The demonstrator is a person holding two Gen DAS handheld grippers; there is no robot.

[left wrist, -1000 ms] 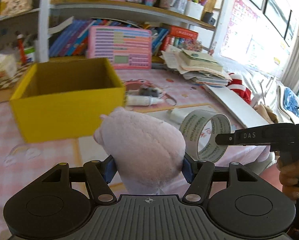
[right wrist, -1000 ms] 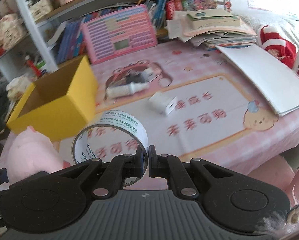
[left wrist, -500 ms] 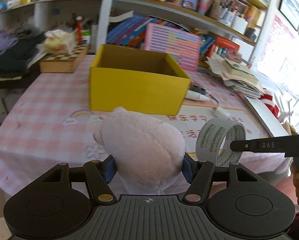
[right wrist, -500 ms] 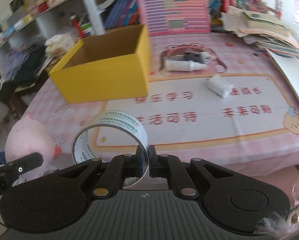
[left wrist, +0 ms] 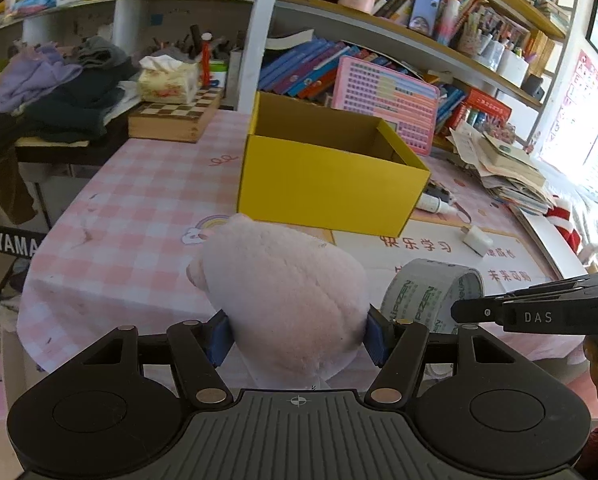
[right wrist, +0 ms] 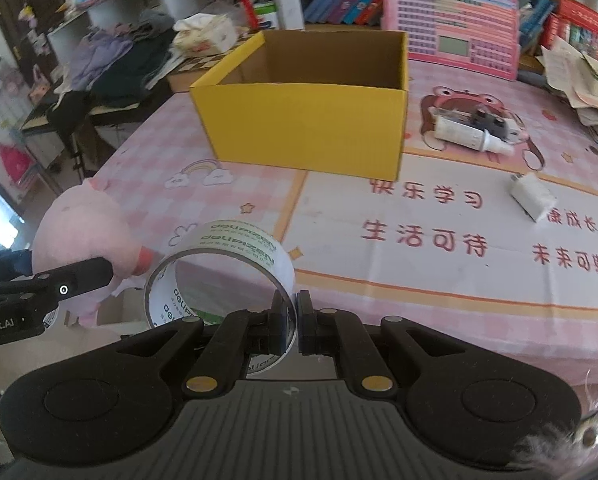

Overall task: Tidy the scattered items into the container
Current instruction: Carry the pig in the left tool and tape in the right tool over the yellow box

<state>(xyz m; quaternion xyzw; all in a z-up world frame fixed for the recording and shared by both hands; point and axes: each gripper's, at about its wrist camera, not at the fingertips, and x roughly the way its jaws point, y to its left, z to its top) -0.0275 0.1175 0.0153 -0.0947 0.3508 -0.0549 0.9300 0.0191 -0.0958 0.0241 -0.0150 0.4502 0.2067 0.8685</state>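
Observation:
My left gripper (left wrist: 299, 336) is shut on a pink plush toy (left wrist: 287, 296) and holds it in the air before the table's front edge. My right gripper (right wrist: 293, 326) is shut on the rim of a clear tape roll (right wrist: 235, 256), also held up; the roll shows in the left wrist view (left wrist: 431, 296) to the right of the plush. The plush shows in the right wrist view (right wrist: 87, 236) at the left. The open yellow box (left wrist: 331, 184) stands on the pink checked tablecloth ahead; in the right wrist view the box (right wrist: 307, 120) looks empty.
A white bottle (right wrist: 465, 134), a small dark object (right wrist: 487, 118) and a white adapter (right wrist: 533, 200) lie right of the box. A chessboard box (left wrist: 175, 120), tissue pack (left wrist: 169, 82) and clothes pile (left wrist: 59, 92) are at back left. Shelves with books and a paper stack (left wrist: 507, 172) line the back.
Both grippers have swung left and back from the table with their loads; the yellow box now appears farther ahead and more to the right. Both grips are unchanged.

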